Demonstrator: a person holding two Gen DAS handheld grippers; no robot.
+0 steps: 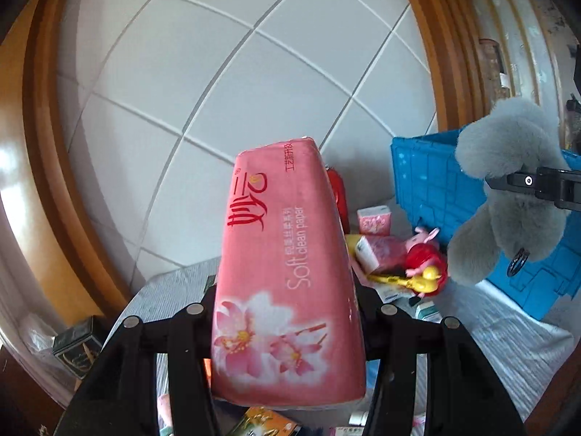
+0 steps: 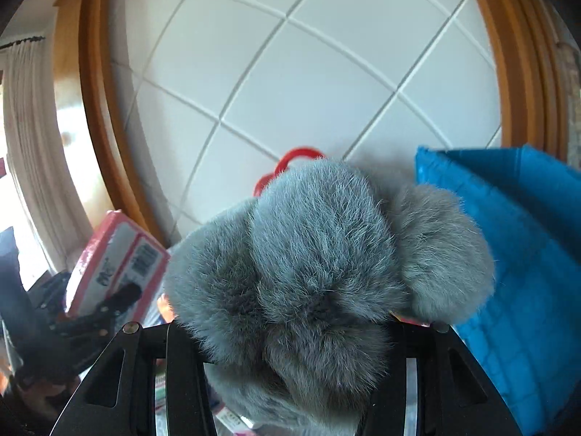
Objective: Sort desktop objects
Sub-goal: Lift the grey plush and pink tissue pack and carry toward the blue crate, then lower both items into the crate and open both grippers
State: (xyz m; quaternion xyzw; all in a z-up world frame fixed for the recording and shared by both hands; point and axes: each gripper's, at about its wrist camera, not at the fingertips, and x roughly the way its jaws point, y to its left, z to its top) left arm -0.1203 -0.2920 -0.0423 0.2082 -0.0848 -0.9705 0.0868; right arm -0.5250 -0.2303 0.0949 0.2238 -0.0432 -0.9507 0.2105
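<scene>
My left gripper (image 1: 288,292) is shut on a pink soft-paper tissue pack (image 1: 287,272) with a flower print, held up above the table. The same pack (image 2: 116,265) shows at the left of the right wrist view. My right gripper (image 2: 290,327) is shut on a grey fluffy plush toy (image 2: 319,272), also lifted, which hides most of the table below. In the left wrist view that grey plush toy (image 1: 508,145) hangs at the right in the right gripper (image 1: 512,185), in front of a blue crate (image 1: 432,185).
The blue crate (image 2: 526,239) stands at the right against the white tiled wall. Below lie a small pink tissue packet (image 1: 374,219), a pink pig toy (image 1: 425,236), a yellow duck (image 1: 430,276) and several small boxes on a striped grey cloth (image 1: 501,330). A red object (image 2: 294,158) peeks from behind the plush.
</scene>
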